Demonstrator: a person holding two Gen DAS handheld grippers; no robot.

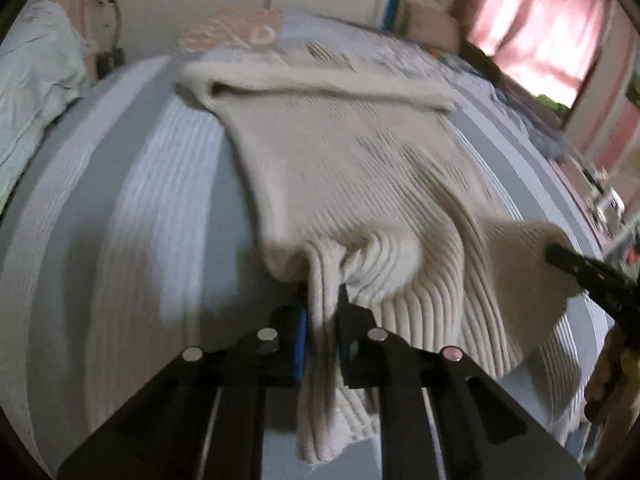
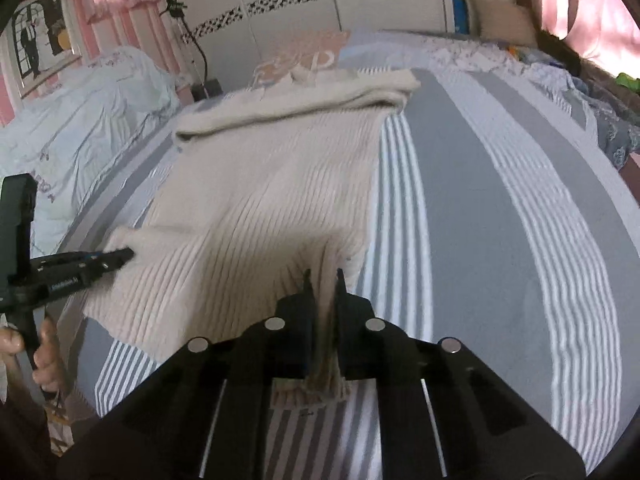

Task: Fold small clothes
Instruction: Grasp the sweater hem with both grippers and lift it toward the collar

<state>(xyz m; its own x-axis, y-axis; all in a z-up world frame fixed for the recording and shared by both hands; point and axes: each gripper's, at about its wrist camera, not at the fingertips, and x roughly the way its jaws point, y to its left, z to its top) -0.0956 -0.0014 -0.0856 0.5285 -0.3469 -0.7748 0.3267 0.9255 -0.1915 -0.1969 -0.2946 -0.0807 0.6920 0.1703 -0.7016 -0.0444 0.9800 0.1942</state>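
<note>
Bedroom, grey-and-white striped bed [image 2: 500, 208] as the work surface. Cream ribbed knit sweater [image 2: 260, 208] lies lengthwise along the bed's middle, far end already rolled over near the pillows. Left gripper [image 1: 322, 312] jaws pinched narrow on one near hem corner; right gripper [image 2: 322, 280] jaws likewise clamped on the other. Risk, my read: loose stretchy knit slips or sags between grips, so the fold lands skewed or bunches.
</note>
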